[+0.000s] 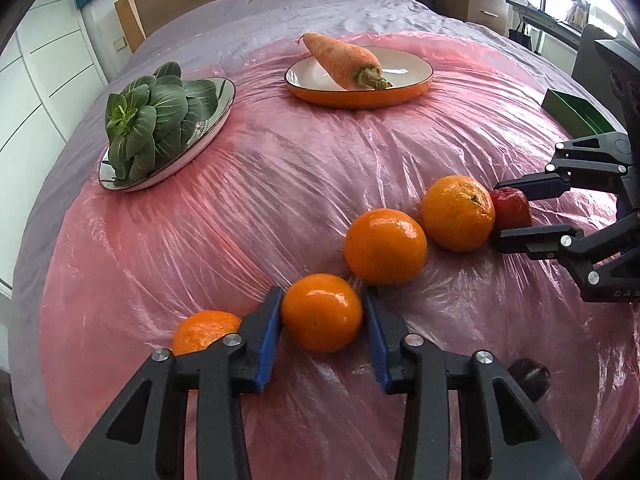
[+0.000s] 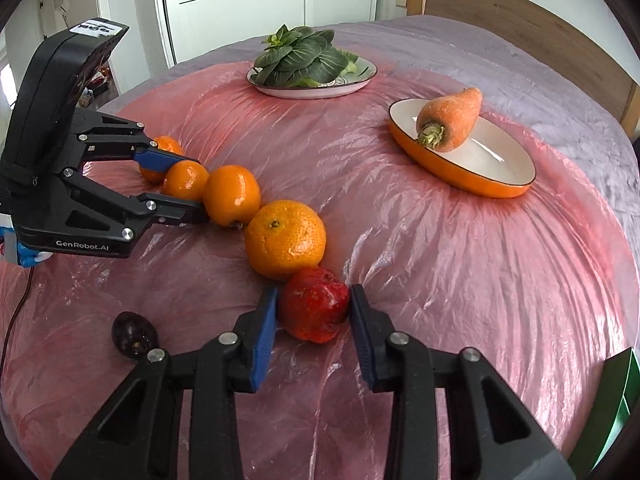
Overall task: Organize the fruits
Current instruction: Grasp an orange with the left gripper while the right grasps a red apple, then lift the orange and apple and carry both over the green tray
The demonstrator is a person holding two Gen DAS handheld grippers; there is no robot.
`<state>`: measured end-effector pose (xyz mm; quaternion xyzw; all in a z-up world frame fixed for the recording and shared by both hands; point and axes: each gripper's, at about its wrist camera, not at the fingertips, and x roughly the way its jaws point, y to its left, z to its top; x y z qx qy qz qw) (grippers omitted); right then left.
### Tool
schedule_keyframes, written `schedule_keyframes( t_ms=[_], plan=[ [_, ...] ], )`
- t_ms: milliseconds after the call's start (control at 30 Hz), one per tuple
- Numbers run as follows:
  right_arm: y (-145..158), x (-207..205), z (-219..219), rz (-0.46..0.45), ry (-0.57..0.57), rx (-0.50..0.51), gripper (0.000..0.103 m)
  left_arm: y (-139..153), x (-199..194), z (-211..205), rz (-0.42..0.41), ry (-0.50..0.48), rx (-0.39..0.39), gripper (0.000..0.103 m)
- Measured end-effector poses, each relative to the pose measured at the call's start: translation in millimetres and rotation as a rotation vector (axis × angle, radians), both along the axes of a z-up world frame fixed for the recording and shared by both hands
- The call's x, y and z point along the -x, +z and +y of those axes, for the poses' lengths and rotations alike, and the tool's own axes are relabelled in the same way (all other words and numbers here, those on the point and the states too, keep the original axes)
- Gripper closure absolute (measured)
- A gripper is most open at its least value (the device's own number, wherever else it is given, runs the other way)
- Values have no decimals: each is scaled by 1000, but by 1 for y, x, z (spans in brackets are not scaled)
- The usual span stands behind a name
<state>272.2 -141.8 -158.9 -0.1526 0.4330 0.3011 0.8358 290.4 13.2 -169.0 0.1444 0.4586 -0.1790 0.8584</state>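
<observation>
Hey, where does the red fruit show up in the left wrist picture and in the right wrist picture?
Left wrist: red fruit at the far right, between the fingers of the right tool, beside an orange.
Right wrist: red fruit at bottom centre, between that tool's own fingers.
Shared landmark: the carrot on the orange plate.

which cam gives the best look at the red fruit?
Right wrist: the red fruit sits close and whole between the right gripper pads. Left wrist shows it small at the far edge, partly hidden by those fingers and an orange.
</observation>
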Motion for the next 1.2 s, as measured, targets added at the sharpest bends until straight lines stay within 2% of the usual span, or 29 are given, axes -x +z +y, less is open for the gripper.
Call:
schedule_keyframes(
  t_ms=[267, 800, 1000, 1200],
  plan=[
    [2, -1, -4, 11, -20, -37, 40, 9, 4, 5, -28, 26, 32, 71],
    [35, 23, -27, -5, -112, -124, 40, 43, 31, 12, -62, 74, 117, 71],
    [43, 47, -32, 5, -142, -153, 40, 55, 55, 18, -47, 97, 171, 71],
    [49, 79, -33, 23, -173, -169, 40, 61, 95, 32, -9, 140, 229, 71]
  ],
)
